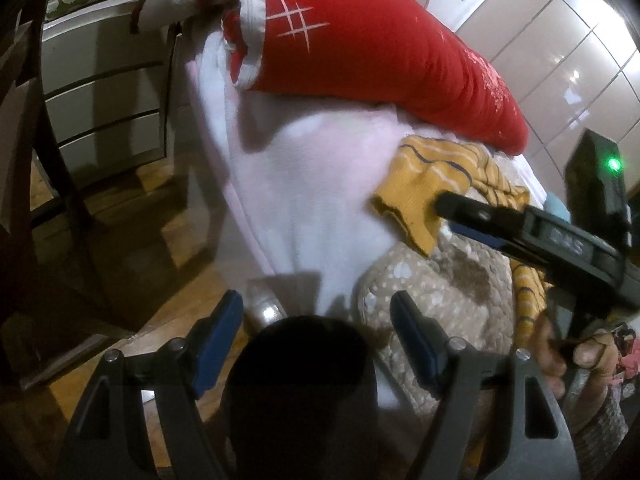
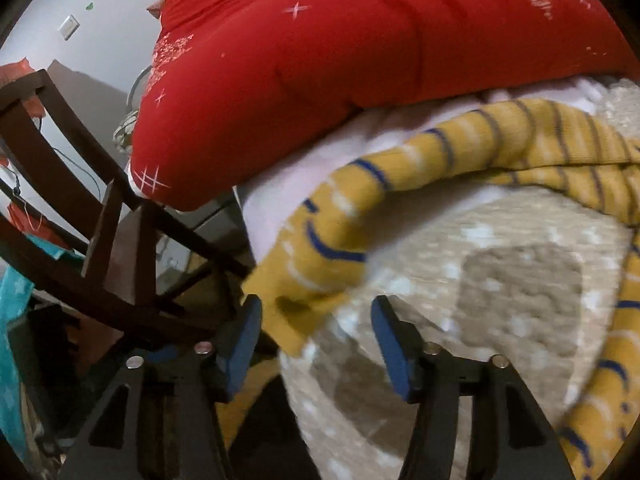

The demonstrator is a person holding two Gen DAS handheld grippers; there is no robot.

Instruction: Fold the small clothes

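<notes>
A mustard-yellow garment with blue and white stripes lies on a beige quilted blanket, its end hanging toward the edge. It also shows in the left wrist view. My right gripper is open, its blue pads on either side of the garment's hanging end. In the left wrist view the right gripper reaches in from the right and touches the yellow garment. My left gripper is open and empty, in front of a white-pink cloth.
A big red pillow lies on the white-pink cloth behind the garment. A dark wooden chair stands left. White drawers and wooden floor are at the left, wardrobe doors at the right.
</notes>
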